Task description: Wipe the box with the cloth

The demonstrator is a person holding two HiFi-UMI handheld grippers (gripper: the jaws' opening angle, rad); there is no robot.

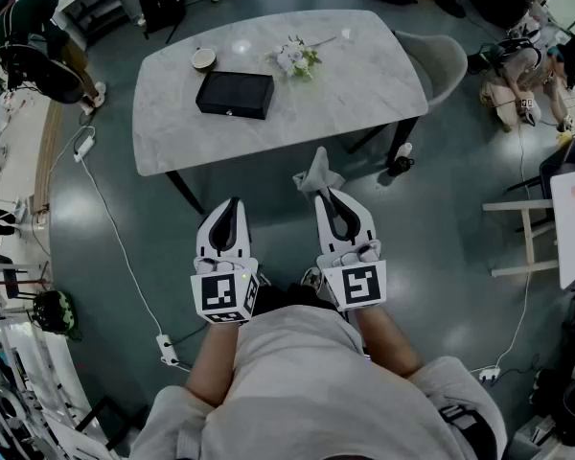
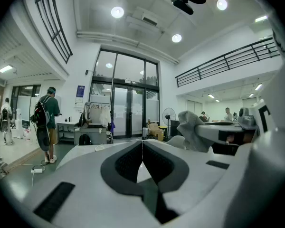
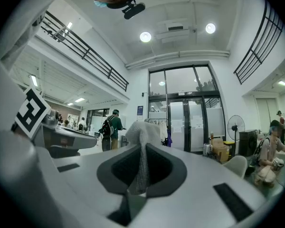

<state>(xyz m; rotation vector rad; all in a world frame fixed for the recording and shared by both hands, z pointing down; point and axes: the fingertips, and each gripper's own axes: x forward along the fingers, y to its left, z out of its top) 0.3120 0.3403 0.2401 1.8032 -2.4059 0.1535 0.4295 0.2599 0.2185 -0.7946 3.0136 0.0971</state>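
Observation:
A flat black box (image 1: 235, 94) lies on the marble table (image 1: 364, 89), left of its middle. Both grippers hang in the air in front of the table, well short of the box. My right gripper (image 1: 320, 192) is shut on a grey cloth (image 1: 317, 172), which sticks out past its tips; in the right gripper view the cloth (image 3: 142, 148) runs pinched between the jaws. The cloth (image 2: 192, 129) also shows at the right in the left gripper view. My left gripper (image 1: 231, 204) is shut with nothing in it, its jaws meeting in the left gripper view (image 2: 142, 148).
On the table stand a small round bowl (image 1: 203, 58) and a bunch of white flowers (image 1: 298, 58). A grey chair (image 1: 446, 65) sits at the table's right end. A white cable with a power strip (image 1: 168, 350) runs over the floor at the left. People stand at the room's edges.

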